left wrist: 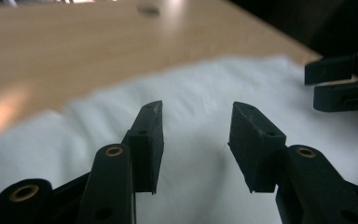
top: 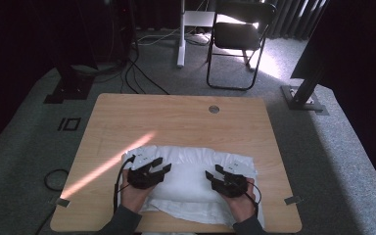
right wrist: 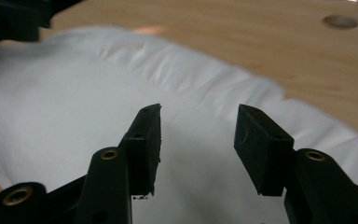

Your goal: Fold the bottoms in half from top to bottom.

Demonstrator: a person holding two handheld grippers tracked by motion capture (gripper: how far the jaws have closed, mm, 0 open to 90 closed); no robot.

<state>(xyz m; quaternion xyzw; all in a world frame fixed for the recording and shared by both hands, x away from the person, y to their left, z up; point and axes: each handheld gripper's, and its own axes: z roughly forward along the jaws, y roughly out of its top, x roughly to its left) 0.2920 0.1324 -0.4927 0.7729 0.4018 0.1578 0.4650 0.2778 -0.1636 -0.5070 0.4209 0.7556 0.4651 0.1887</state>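
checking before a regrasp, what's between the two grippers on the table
In the high view, just white cloth: its raised folded middle spans the stretch from the left gripper to the right gripper.

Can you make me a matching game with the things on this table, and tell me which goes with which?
Things:
1. white cloth
2. table
3. left hand-held gripper
4. folding chair

Descriptions:
A. light wood, with a small round hole near the far edge
B. black, jaws open above the cloth
C. folded, lying at the near edge of the table
D. stands on the carpet beyond the table

Pairs: 1-C, 2-A, 3-B, 4-D
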